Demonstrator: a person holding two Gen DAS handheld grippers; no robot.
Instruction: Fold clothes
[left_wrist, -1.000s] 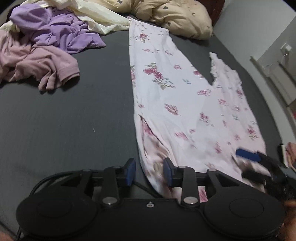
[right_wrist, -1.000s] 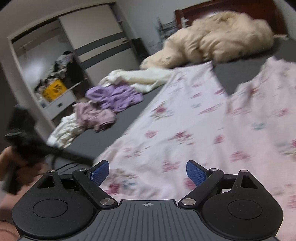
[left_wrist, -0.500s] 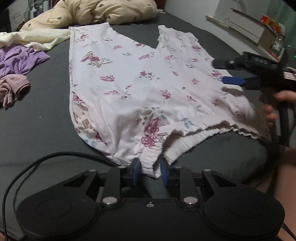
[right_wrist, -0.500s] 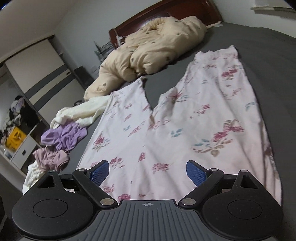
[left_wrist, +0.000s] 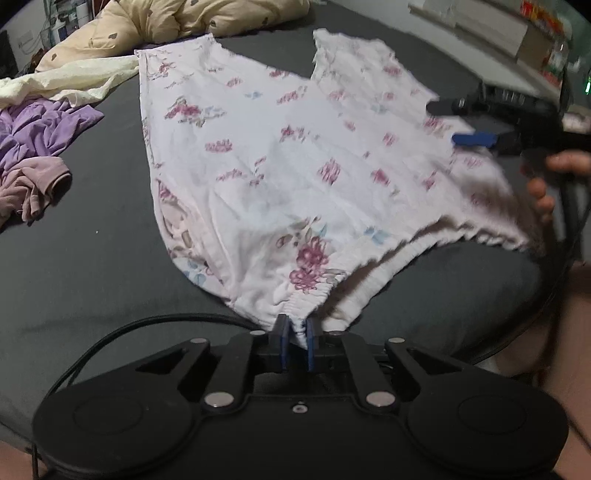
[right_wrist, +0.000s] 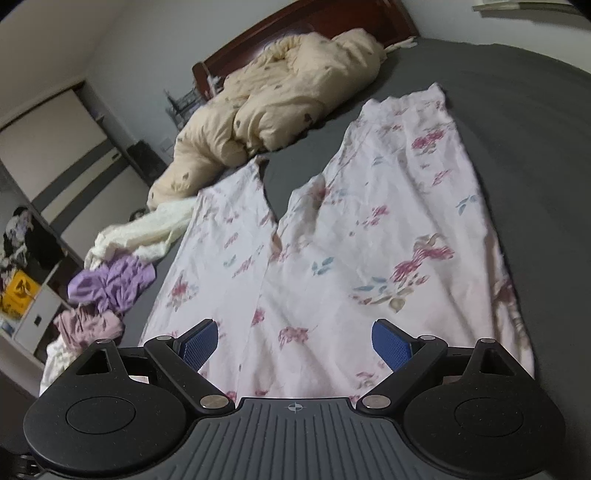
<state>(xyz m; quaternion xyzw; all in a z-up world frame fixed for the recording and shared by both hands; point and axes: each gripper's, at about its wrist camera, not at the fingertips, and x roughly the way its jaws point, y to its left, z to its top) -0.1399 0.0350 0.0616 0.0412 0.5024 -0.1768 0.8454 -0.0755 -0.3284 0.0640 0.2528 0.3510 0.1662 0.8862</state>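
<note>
White floral trousers (left_wrist: 295, 155) lie flat on the dark grey bed (left_wrist: 92, 258), legs pointing away, gathered waistband nearest me. My left gripper (left_wrist: 295, 332) is at the waistband's left corner; its jaws are closing, with the elastic edge pinched between the blue pads. My right gripper (left_wrist: 452, 123), held in a person's hand (left_wrist: 546, 181), hovers over the trousers' right side near the waistband. In the right wrist view the right gripper (right_wrist: 295, 343) stands wide open above the trousers (right_wrist: 332, 240), with only flat cloth below it.
A beige duvet (right_wrist: 280, 92) is heaped at the dark wooden headboard (right_wrist: 295, 33). Cream (left_wrist: 62, 81), purple (left_wrist: 40, 129) and dusty pink (left_wrist: 29, 184) garments lie crumpled left of the trousers. A wardrobe (right_wrist: 55, 147) stands beyond the bed; shelves (left_wrist: 517, 33) are at the right.
My left gripper slid to the waistband corner and its jaws closed onto the elastic edge. The right gripper swung over the trousers' right side and stayed open.
</note>
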